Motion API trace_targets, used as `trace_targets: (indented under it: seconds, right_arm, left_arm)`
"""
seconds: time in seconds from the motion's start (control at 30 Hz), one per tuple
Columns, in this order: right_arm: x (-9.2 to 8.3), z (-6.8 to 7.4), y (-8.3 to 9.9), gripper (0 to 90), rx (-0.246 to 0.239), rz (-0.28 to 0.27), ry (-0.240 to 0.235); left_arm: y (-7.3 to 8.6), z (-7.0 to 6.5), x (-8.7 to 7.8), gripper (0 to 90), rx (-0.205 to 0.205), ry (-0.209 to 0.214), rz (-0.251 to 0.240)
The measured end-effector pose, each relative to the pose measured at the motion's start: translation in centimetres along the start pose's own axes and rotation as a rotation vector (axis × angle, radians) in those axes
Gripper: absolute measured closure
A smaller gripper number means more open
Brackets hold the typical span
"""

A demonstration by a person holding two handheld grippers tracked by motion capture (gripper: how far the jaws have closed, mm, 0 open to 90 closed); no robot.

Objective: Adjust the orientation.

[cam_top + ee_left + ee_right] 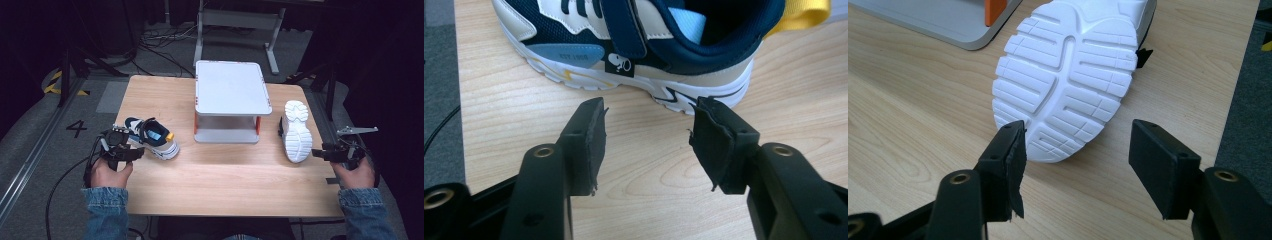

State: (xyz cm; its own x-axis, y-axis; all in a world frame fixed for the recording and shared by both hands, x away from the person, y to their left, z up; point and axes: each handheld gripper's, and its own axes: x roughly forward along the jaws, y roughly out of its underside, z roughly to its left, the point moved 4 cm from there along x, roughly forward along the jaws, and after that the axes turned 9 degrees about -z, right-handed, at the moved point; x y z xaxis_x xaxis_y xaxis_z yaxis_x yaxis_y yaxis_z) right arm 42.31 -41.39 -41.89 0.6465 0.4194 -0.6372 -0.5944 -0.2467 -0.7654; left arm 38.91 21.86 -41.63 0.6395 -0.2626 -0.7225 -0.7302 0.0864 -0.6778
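A navy, white and cream sneaker (152,137) with a yellow heel tab stands upright on the left of the wooden table (220,185). My left gripper (137,152) is open just short of the sneaker's (634,55) side, with nothing between its pads (591,145). A second shoe (296,131) lies at the right with its white sole (1068,75) turned up. My right gripper (320,154) is open close to that sole's near end, its jaws apart and not touching it.
A grey two-level shelf (231,102) with orange posts stands at the table's middle back. Its lower corner (948,22) is left of the white sole. The table's right edge and grey floor (1248,110) lie beside my right gripper. Cables trail on the floor.
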Motion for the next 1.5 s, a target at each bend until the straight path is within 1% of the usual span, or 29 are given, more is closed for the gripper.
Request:
trace_targets:
  seconds: [0.17, 0.3, 0.47, 0.53, 0.6, 0.63, 0.7, 0.77, 0.83, 0.97, 1.1, 1.17, 1.2, 1.23, 1.27, 1.3, 1.37, 1.5]
  right_arm:
    - [-0.1, 0.1, 0.0, 40.3, -0.011, -0.003, 0.006]
    - [-0.3, 0.0, 0.0, 39.2, -0.008, -0.015, 0.015]
    - [-0.3, -0.1, 0.1, 38.7, -0.005, -0.013, 0.020]
    - [-0.3, -0.1, 0.2, 36.6, -0.008, -0.011, 0.027]
    - [-0.4, -0.3, 0.3, 34.8, -0.008, -0.006, 0.045]
    - [-0.4, -0.3, 0.4, 34.8, -0.003, -0.008, 0.049]
    - [-0.5, -0.4, 0.4, 34.8, -0.006, -0.008, 0.051]
    - [-0.5, -0.4, 0.5, 34.9, -0.004, -0.007, 0.054]
    - [-0.5, -0.4, 0.6, 34.9, -0.004, -0.009, 0.055]
    - [-0.3, -0.3, 0.5, 35.1, -0.010, -0.010, 0.054]
    - [-0.3, -0.1, 0.5, 35.5, -0.017, -0.012, 0.055]
    - [-0.2, 0.1, 0.7, 35.9, -0.024, -0.011, 0.053]
    - [-0.2, 0.2, 0.9, 36.1, -0.024, -0.006, 0.057]
    - [-0.2, 0.2, 1.0, 36.2, -0.024, -0.006, 0.059]
    - [-0.2, 0.2, 1.0, 36.2, -0.024, -0.006, 0.059]
    - [-0.1, 0.2, 1.1, 36.3, -0.020, -0.006, 0.058]
    - [-0.2, 0.4, 1.3, 36.6, -0.020, -0.004, 0.057]
    - [-0.3, 0.9, 1.8, 37.7, -0.028, -0.001, 0.058]
  left_arm:
    - [-0.1, -0.2, 0.0, 44.1, 0.007, -0.002, -0.002]
    - [-0.3, -0.1, 0.0, 41.2, -0.011, 0.004, 0.002]
    - [-0.4, 0.0, 0.1, 40.4, -0.003, 0.004, -0.002]
    - [-0.4, 0.2, 0.3, 39.0, -0.004, 0.003, 0.002]
    - [-0.3, 0.4, 0.4, 39.0, -0.020, 0.004, 0.009]
    - [-0.3, 0.4, 0.5, 39.0, -0.021, 0.003, 0.009]
    - [-0.4, 0.5, 0.5, 38.9, -0.017, 0.004, 0.006]
    - [-0.5, 0.3, 0.4, 38.9, 0.002, 0.003, -0.002]
    - [-0.7, 0.1, 0.2, 38.9, 0.004, 0.008, -0.006]
    - [-1.2, -0.1, -0.2, 37.4, -0.005, 0.011, -0.023]
    - [-1.5, -0.1, -0.3, 36.9, -0.013, 0.012, -0.030]
    - [-1.9, -0.2, -0.4, 36.9, -0.016, 0.014, -0.045]
    - [-2.2, -0.2, -0.4, 36.9, -0.018, 0.023, -0.051]
    - [-2.8, -0.3, -0.3, 36.9, -0.018, 0.022, -0.065]
    - [-2.8, -0.3, -0.3, 36.9, -0.018, 0.022, -0.065]
    - [-3.1, -0.3, -0.1, 36.9, -0.018, 0.023, -0.065]
    - [-3.8, -0.2, 0.4, 37.0, -0.019, 0.009, -0.071]
    - [-4.9, 0.3, 1.8, 39.7, -0.040, -0.006, -0.073]
